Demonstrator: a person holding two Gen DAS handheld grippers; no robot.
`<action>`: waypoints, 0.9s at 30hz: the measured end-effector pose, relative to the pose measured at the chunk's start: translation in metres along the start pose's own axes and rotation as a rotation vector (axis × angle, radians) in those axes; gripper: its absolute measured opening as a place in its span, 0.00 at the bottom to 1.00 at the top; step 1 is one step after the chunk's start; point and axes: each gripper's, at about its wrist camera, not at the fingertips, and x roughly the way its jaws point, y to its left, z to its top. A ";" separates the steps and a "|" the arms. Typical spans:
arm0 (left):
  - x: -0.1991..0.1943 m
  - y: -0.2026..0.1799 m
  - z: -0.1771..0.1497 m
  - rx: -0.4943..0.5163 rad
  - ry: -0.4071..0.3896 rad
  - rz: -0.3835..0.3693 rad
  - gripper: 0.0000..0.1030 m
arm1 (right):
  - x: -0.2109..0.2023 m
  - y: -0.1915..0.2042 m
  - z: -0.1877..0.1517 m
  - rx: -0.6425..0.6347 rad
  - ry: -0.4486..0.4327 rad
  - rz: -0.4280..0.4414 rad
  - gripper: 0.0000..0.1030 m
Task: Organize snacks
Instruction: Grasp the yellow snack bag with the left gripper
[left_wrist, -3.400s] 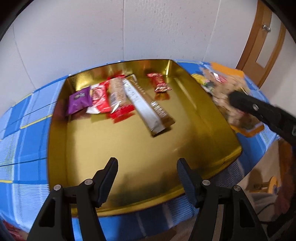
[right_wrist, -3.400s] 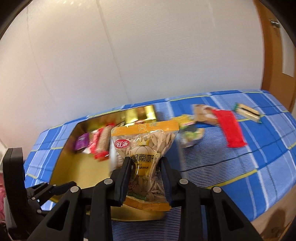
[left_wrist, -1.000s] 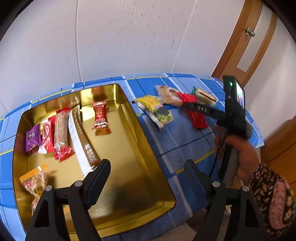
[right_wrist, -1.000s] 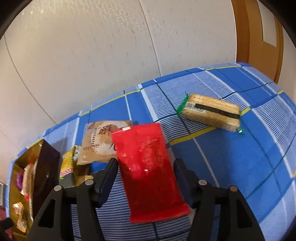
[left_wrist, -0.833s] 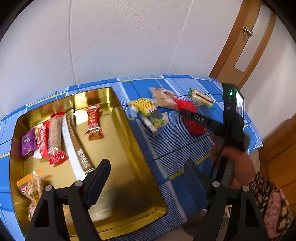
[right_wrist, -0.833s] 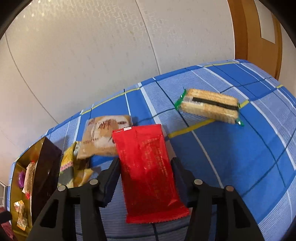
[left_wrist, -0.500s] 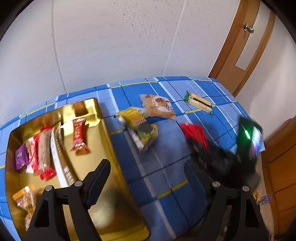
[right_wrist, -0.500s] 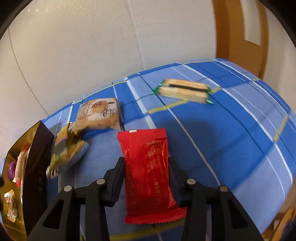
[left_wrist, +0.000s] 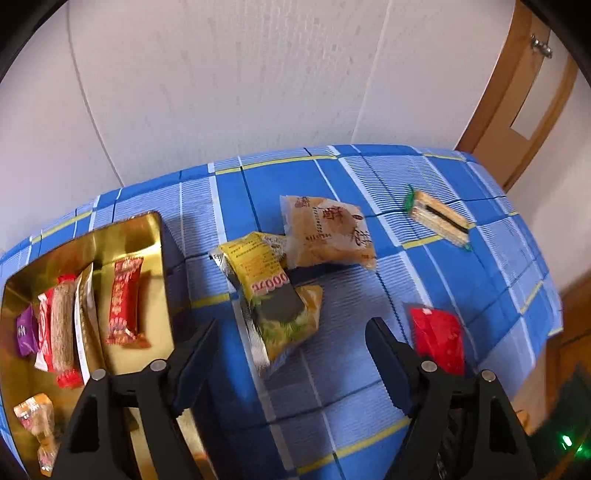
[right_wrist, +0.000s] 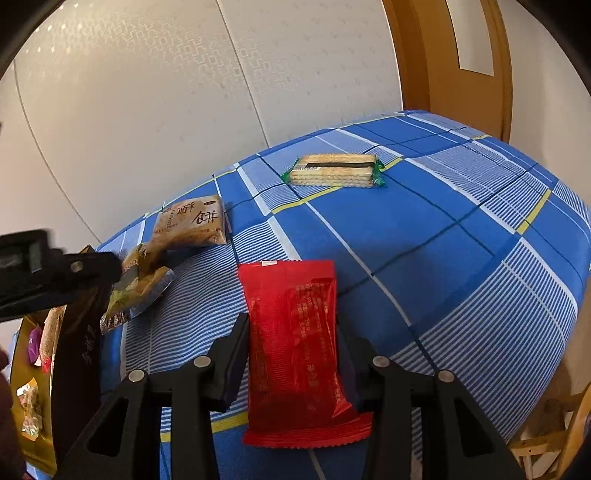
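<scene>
A: Right gripper (right_wrist: 291, 354): we read its jaws as pinched on the red packet (right_wrist: 295, 350), one pad on each long edge (the packet's long axis runs from six to twelve o'clock in the right wrist view, in line with the gripper).

B: And the left gripper (left_wrist: 291, 343)?

A: Spread, and narrowing slightly at this moment, with nothing pressed between its pads. The yellow-and-green packet (left_wrist: 273, 295) lies on the blue checked tablecloth (left_wrist: 461, 295) ahead of it, at about twelve o'clock, long axis tilted towards eleven o'clock.

B: Which relation governs the next move?

A: We judge it to be the bearing of the gold tray (left_wrist: 162, 258) from the red packet. In the right wrist view the tray sits at about nine o'clock, well apart, with the yellow-and-green packet between. The left gripper is the nearer to the tray; the right one holds the load, so it would have to carry across.

B: Legible writing?

A: The tan pastry packet (right_wrist: 192, 221) shows large characters reading 酥餅. The yellow-and-green packet shows digits resembling "000" (the rest is too blurred). The red packet carries fine print we cannot read. The cracker pack (right_wrist: 336, 170), green-ended, shows no readable label. Several wrapped snacks already lie in the tray.
</scene>
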 end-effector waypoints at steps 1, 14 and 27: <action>0.004 -0.001 0.001 0.004 0.004 0.015 0.73 | 0.000 -0.001 0.000 0.005 0.000 0.006 0.43; 0.051 -0.003 0.014 -0.010 0.049 0.079 0.51 | -0.003 -0.019 0.002 0.095 0.019 0.091 0.43; 0.026 -0.026 -0.030 0.138 0.033 -0.035 0.50 | -0.009 -0.036 0.003 0.141 0.004 0.021 0.42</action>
